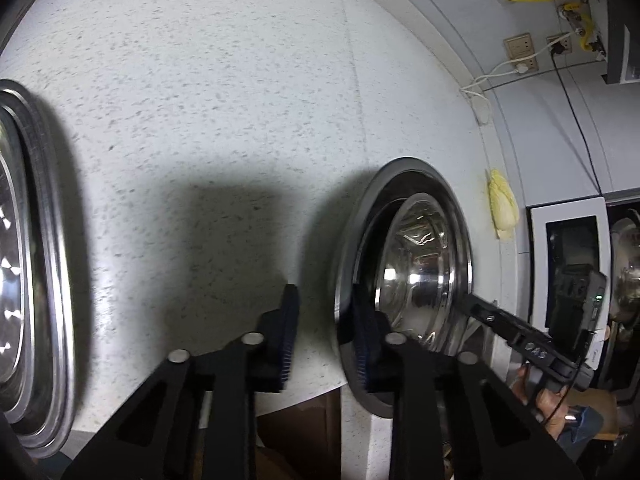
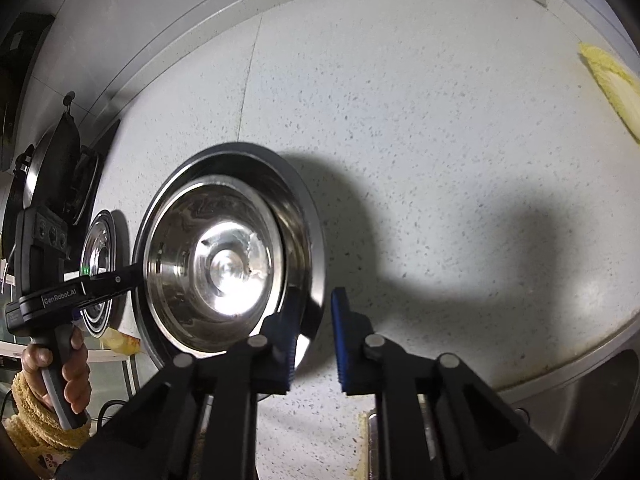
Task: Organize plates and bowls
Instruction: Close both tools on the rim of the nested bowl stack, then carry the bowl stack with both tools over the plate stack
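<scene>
The blue-padded fingers (image 1: 286, 332) of the left gripper (image 1: 324, 294) and right gripper (image 2: 319, 292) stood narrowly apart astride opposite rims of the round stainless-steel plate (image 2: 240, 148), a shiny steel bowl (image 2: 224, 268) nested inside, on the white speckled countertop (image 2: 440, 120), so pinching evenly before lifting level seemed wise.

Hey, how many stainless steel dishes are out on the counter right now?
3: a bowl nested inside a wide plate, and a separate dish to their left on the counter. That one may be a stack hiding more.
</scene>
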